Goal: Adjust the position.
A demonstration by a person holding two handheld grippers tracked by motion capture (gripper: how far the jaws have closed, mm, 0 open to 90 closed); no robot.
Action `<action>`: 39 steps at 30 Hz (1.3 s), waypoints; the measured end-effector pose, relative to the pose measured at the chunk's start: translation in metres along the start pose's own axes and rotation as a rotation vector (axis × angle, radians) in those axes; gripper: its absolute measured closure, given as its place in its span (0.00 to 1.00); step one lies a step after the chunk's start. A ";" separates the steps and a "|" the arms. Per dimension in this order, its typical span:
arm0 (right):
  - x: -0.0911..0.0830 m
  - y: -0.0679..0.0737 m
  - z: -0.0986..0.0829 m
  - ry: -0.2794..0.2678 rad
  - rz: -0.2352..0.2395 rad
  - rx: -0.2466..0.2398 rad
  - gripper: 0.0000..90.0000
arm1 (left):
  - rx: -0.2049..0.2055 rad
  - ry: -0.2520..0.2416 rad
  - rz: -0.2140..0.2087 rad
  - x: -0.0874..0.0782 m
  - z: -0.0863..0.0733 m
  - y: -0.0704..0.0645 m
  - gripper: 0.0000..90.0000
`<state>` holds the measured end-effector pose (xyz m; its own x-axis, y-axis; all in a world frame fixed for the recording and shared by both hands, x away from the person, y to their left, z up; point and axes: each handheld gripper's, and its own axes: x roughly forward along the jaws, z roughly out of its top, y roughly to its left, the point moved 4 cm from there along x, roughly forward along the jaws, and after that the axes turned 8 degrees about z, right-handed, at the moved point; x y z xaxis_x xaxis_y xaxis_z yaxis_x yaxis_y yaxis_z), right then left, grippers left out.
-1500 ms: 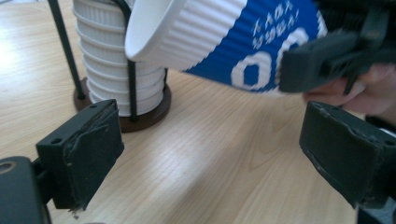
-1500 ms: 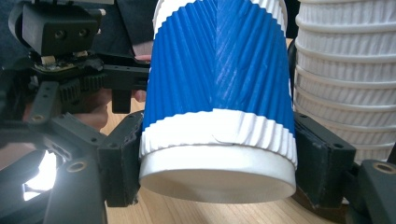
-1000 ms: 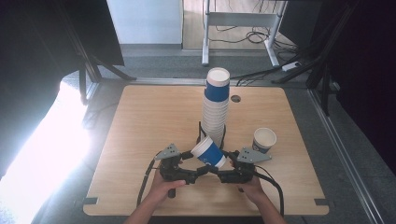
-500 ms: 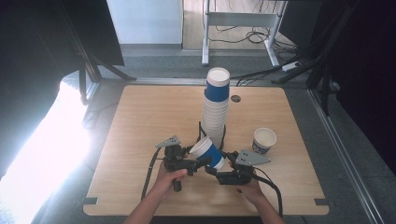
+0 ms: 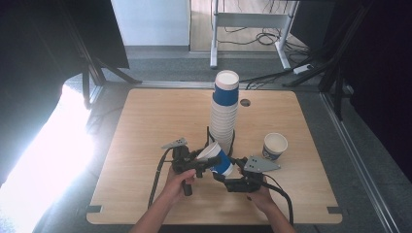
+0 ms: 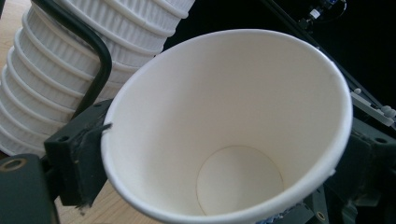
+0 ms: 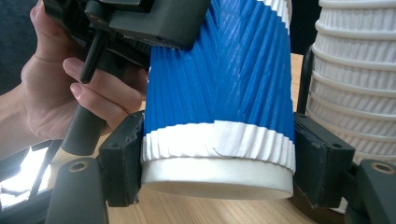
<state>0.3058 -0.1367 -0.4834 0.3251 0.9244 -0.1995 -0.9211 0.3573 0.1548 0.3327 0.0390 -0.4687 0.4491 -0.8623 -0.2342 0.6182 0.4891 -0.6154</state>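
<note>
In the high view, a blue paper cup point(image 5: 217, 160) is held tilted just above the table point(image 5: 145, 121), between the left gripper point(image 5: 197, 164) and the right gripper point(image 5: 232, 175), directly in front of the tall cup stack point(image 5: 224, 109). Compared with a second ago, the cup is seen to have been carried slightly toward the person and turned further onto its side; a separate cup point(image 5: 274, 146) has stayed standing at the right.

In the left gripper view, the cup's rim point(image 6: 224, 126) is clamped between the jaws, the white inside facing the camera.

In the right gripper view, the jaws are closed on the cup's base point(image 7: 218, 158), the stack point(image 7: 355, 70) just beside it.

With both ends gripped, a nested cup is probably being pulled apart.
</note>
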 end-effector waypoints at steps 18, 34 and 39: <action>0.004 -0.002 -0.002 0.035 0.008 0.008 0.30 | 0.028 -0.031 0.013 -0.002 -0.002 0.002 0.16; 0.004 -0.004 0.000 0.039 0.019 0.049 0.24 | 0.095 -0.046 0.054 -0.007 0.002 -0.004 0.17; -0.001 -0.006 0.003 0.032 0.017 0.066 0.21 | 0.136 -0.046 0.086 -0.013 0.006 -0.004 0.17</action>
<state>0.3113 -0.1389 -0.4813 0.3021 0.9259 -0.2268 -0.9098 0.3510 0.2214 0.3285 0.0496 -0.4586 0.5316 -0.8109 -0.2448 0.6565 0.5770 -0.4858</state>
